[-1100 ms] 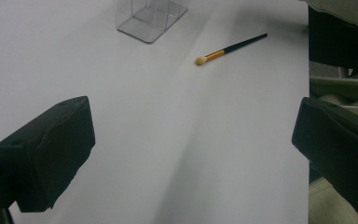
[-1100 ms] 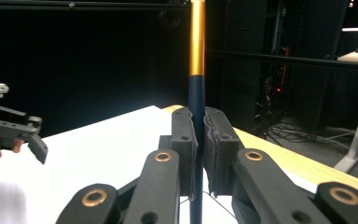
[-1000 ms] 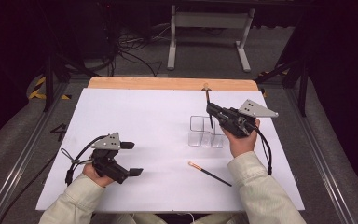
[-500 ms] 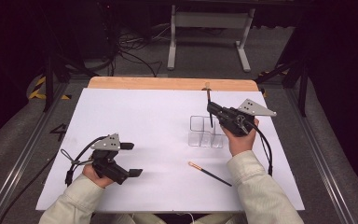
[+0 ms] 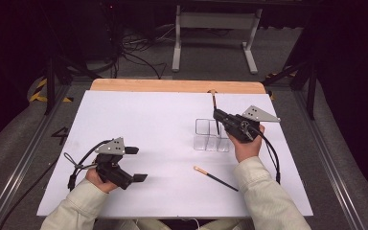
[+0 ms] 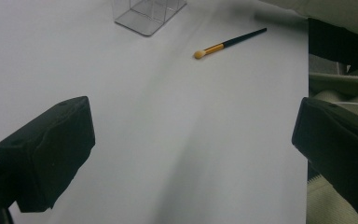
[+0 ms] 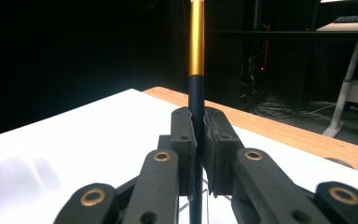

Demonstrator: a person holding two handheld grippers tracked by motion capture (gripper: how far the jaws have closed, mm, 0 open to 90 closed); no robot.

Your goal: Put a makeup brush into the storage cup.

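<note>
Right gripper (image 5: 219, 116) pinches one brush (image 5: 215, 106) upright over the clear organizer (image 5: 211, 135); left gripper (image 5: 135, 164) idles spread wide; a second brush (image 5: 215, 178) lies waiting on the table, seemingly next.

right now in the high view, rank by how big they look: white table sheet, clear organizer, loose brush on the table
1. White table sheet, by far the largest.
2. Clear organizer.
3. Loose brush: about as long as the organizer is wide, but much thinner.
</note>
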